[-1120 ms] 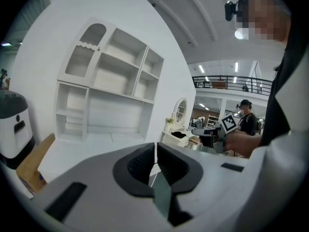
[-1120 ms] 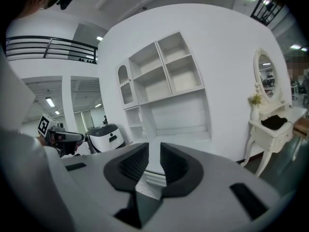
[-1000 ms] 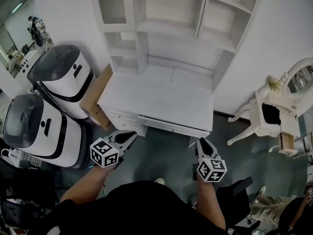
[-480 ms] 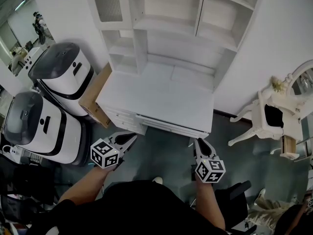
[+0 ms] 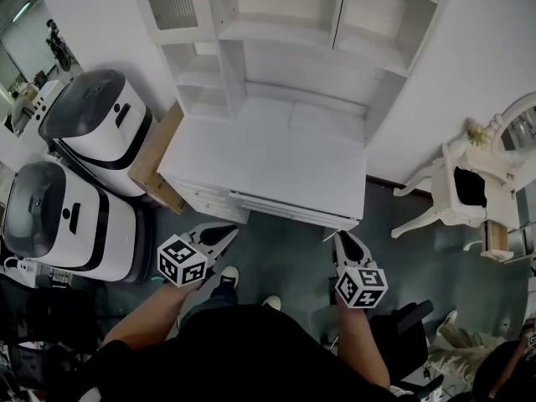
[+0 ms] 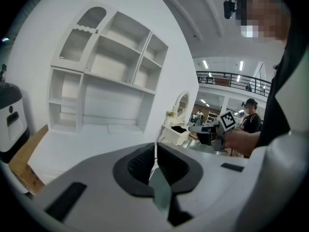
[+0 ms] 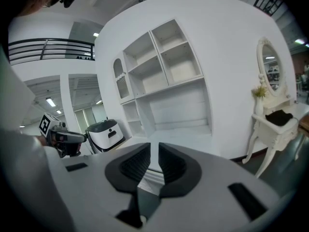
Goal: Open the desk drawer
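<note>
I hold both grippers low in front of the white table (image 5: 276,166), short of its front edge and touching nothing. The left gripper (image 5: 219,237) has its jaws together, with only a hairline slit between the pads. The right gripper (image 5: 342,243) has its jaws a narrow gap apart with nothing in it. The drawer (image 5: 293,211) sits closed under the tabletop's front edge, just beyond the two grippers.
</note>
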A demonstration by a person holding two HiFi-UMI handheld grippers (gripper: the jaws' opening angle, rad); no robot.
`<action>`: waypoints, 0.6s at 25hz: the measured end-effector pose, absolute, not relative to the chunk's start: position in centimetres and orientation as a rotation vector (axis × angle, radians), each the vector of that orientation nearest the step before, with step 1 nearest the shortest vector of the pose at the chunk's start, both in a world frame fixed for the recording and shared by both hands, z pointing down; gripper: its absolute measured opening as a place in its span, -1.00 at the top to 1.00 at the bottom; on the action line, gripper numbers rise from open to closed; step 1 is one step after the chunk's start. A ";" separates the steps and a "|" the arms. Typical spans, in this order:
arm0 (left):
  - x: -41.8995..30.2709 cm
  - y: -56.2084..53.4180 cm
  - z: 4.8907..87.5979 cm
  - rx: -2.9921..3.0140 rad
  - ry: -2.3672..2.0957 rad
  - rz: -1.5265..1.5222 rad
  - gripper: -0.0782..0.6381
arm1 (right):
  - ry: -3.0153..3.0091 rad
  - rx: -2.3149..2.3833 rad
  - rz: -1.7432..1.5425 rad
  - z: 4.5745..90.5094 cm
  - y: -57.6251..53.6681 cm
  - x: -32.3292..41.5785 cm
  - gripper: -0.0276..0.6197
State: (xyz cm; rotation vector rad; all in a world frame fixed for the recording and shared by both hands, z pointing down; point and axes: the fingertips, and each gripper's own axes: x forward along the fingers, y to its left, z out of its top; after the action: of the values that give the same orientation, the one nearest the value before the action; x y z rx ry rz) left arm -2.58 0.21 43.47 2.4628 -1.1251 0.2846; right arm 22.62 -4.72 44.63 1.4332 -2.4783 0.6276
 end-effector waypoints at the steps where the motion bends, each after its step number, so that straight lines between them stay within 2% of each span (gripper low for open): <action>1: -2.9 0.0 43.8 2.462 -1.111 0.283 0.72 | -2.474 1.441 0.621 44.5 -4.9 22.3 0.75; 9: -5.3 -5.3 43.3 2.535 -1.001 0.222 0.72 | -2.374 1.561 0.593 43.5 -6.2 20.8 0.75; 15: -8.9 -9.3 42.9 2.577 -0.920 0.197 0.72 | -2.334 1.633 0.572 42.4 -8.5 16.6 0.75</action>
State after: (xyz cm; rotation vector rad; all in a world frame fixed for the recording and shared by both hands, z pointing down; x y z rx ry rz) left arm -8.86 -9.26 42.90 2.5769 -0.9197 0.1974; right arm 16.62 -8.53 42.38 1.6328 -2.3344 0.5724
